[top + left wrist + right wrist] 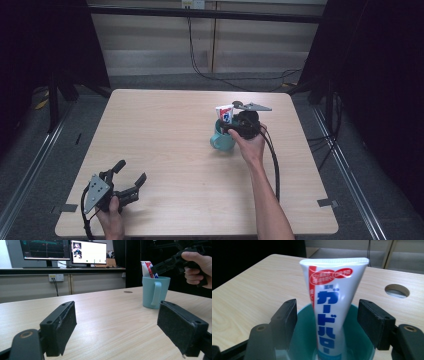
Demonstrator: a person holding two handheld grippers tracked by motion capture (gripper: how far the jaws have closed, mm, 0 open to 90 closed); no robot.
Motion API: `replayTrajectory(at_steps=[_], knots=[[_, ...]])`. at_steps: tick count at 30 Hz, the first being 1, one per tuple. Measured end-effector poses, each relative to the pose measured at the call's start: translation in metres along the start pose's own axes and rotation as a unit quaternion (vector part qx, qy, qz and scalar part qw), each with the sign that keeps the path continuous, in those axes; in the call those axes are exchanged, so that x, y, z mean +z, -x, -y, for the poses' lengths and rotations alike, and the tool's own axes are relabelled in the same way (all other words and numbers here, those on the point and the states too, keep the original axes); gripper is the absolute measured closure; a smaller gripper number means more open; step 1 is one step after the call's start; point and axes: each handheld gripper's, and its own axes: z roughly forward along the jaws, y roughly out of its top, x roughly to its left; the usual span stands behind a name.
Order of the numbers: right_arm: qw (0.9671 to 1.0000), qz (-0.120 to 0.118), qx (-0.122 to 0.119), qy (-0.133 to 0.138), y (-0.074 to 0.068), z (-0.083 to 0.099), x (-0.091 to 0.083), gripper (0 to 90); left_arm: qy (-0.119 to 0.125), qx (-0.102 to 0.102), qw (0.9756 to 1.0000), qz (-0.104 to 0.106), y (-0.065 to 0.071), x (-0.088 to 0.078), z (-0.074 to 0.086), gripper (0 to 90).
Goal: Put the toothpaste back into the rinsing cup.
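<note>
The toothpaste tube (332, 307) stands in the teal mug (222, 137) — right gripper (327, 320) jaws spread, clear of it. Left gripper (131, 179) rests on the counter (170, 150), jaws spread wide.

toothpaste tube (332, 312) upright in teal cup (354, 340), fingers (287, 320) apart

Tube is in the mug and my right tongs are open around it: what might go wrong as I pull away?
1. The right tongs stand close on both sides of the toothpaste tube; a skewed retreat might catch it and lift it out.
2. The tube leans in the teal mug, top-heavy, so a knock may tip the mug.
3. The mug handle juts out, easily snagged.
</note>
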Motion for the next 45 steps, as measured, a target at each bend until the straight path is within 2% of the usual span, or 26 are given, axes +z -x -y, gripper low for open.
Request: replayTrajectory(at_steps=[2, 3, 5, 7, 9, 10, 19, 21, 32, 36, 45], knots=[[1.0000, -0.007, -0.005, 0.000, -0.001, 0.000, -0.001, 28.8, 0.000, 0.001, 1.0000, 0.000, 0.000, 0.000, 0.000, 15.6], [0.9999, -0.008, -0.010, 0.005, -0.002, -0.001, -0.003, 22.8, 0.000, 0.000, 1.0000, 0.001, 0.000, 0.000, 0.000, 15.6], [0.9999, -0.010, -0.008, 0.008, -0.002, -0.001, -0.004, 21.3, 0.000, 0.001, 1.0000, 0.000, 0.000, 0.000, 0.000, 15.6], [0.9998, -0.006, 0.002, 0.017, -0.002, -0.003, -0.009, 12.7, 0.000, 0.000, 1.0000, 0.000, 0.000, 0.000, 0.000, 15.6], [0.9998, -0.005, 0.004, 0.020, -0.002, -0.003, -0.010, 13.4, 0.000, 0.001, 1.0000, 0.000, 0.000, 0.000, 0.000, 15.6], [0.9998, 0.006, 0.003, 0.019, -0.003, -0.004, -0.013, 13.1, 0.000, -0.001, 1.0000, 0.000, 0.000, 0.000, 0.000, 15.6], [0.9997, 0.008, -0.003, 0.024, -0.006, -0.004, -0.027, 13.6, 0.000, 0.000, 1.0000, 0.003, 0.000, 0.000, 0.000, 15.6], [0.9997, -0.001, 0.005, 0.024, -0.004, -0.002, -0.032, 13.5, 0.000, 0.000, 1.0000, 0.001, 0.000, 0.000, 0.000, 15.6], [0.9994, -0.009, -0.001, 0.033, -0.009, 0.007, -0.047, 13.3, 0.000, 0.000, 1.0000, 0.001, 0.000, 0.000, 0.000, 15.6], [0.9989, 0.017, -0.007, 0.044, -0.011, 0.012, -0.057, 13.2, 0.000, 0.000, 1.0000, 0.001, 0.000, 0.000, 0.000, 15.6], [0.9983, 0.027, 0.001, 0.052, -0.003, 0.024, -0.075, 13.2, 0.000, 0.000, 1.0000, 0.001, 0.000, 0.000, 0.000, 15.6]])
